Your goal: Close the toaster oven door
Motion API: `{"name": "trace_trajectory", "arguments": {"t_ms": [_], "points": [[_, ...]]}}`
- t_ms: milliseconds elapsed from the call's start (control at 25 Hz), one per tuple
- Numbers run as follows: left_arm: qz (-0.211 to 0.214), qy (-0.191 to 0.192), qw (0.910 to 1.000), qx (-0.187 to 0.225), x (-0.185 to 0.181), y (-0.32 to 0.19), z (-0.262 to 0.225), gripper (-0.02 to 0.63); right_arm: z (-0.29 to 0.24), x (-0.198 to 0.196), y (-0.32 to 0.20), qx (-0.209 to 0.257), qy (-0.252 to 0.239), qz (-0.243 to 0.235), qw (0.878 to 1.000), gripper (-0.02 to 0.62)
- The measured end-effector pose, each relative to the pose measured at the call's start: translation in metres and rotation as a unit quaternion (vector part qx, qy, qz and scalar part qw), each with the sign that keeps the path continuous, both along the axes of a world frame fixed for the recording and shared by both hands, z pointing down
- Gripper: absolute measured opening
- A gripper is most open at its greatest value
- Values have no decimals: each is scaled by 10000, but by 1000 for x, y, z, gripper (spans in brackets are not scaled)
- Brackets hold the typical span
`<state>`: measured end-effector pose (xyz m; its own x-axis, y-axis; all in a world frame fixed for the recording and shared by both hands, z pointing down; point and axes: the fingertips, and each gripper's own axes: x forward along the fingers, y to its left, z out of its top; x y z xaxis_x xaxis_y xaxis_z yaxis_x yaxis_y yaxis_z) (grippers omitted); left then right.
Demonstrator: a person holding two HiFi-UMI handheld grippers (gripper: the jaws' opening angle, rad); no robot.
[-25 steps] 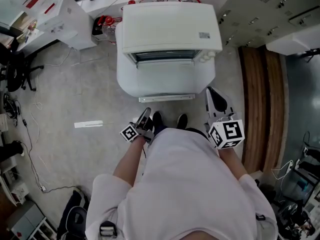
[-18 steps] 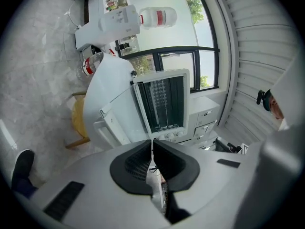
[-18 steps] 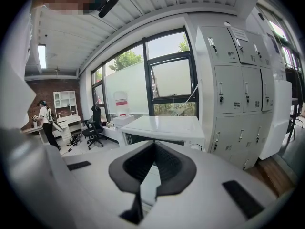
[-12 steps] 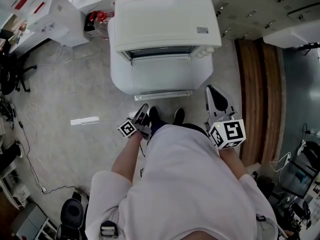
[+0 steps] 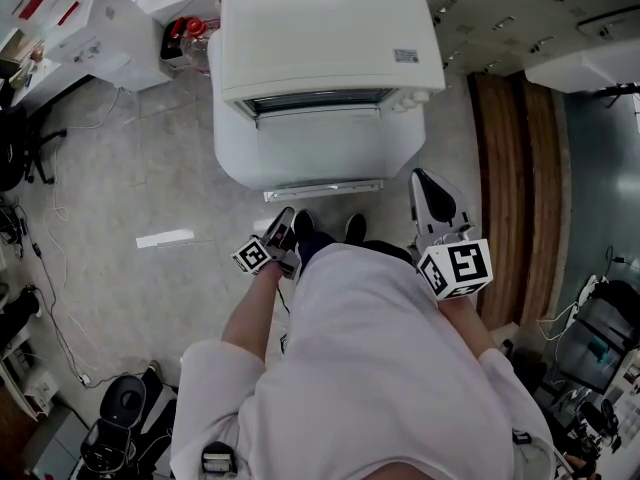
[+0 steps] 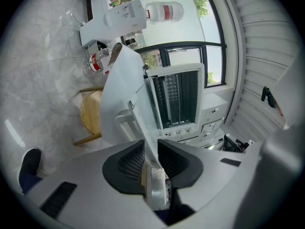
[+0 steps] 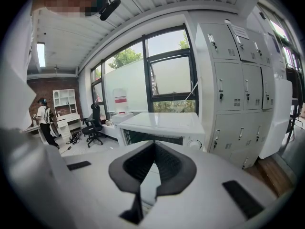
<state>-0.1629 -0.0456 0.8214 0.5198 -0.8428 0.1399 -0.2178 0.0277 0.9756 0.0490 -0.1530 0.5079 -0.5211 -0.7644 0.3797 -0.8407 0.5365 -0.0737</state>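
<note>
A white toaster oven (image 5: 325, 38) stands on a white table (image 5: 240, 158) in front of me. Its door (image 5: 318, 148) lies open and flat toward me, with the handle bar (image 5: 322, 190) at the near edge. The dark oven cavity (image 6: 174, 99) shows in the left gripper view, and the front with a knob (image 7: 193, 143) in the right gripper view. My left gripper (image 5: 284, 226) hangs by my left hip, short of the table edge. Its jaws (image 6: 151, 144) are opening with nothing between them. My right gripper (image 5: 428, 183) is held beside the table's right front corner, shut and empty (image 7: 153, 146).
Grey lockers (image 5: 520, 8) and a wooden floor strip (image 5: 520, 188) lie to the right. A white desk (image 5: 100, 28) and red-capped bottles (image 5: 185, 33) are at the back left. Cables and a white strip (image 5: 165, 238) lie on the floor. A person (image 7: 45, 118) stands far off.
The head view has shifted a little, so the oven sits slightly higher and further left in the picture. Both grippers stay almost where they were.
</note>
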Motion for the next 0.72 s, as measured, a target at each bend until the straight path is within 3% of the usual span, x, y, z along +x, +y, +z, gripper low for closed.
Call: {"name": "trace_trajectory", "arguments": {"t_ms": [80, 560, 720], "points": [[-51, 14, 10000, -78, 0, 0, 6, 101, 4, 0, -1, 9, 9, -27, 10000, 11], [-497, 355, 9980, -150, 3, -6, 40, 103, 28, 0, -13, 68, 75, -144, 9998, 11], [-444, 357, 9983, 75, 6, -15, 42, 103, 35, 2, -15, 105, 107, -204, 9997, 11]]}}
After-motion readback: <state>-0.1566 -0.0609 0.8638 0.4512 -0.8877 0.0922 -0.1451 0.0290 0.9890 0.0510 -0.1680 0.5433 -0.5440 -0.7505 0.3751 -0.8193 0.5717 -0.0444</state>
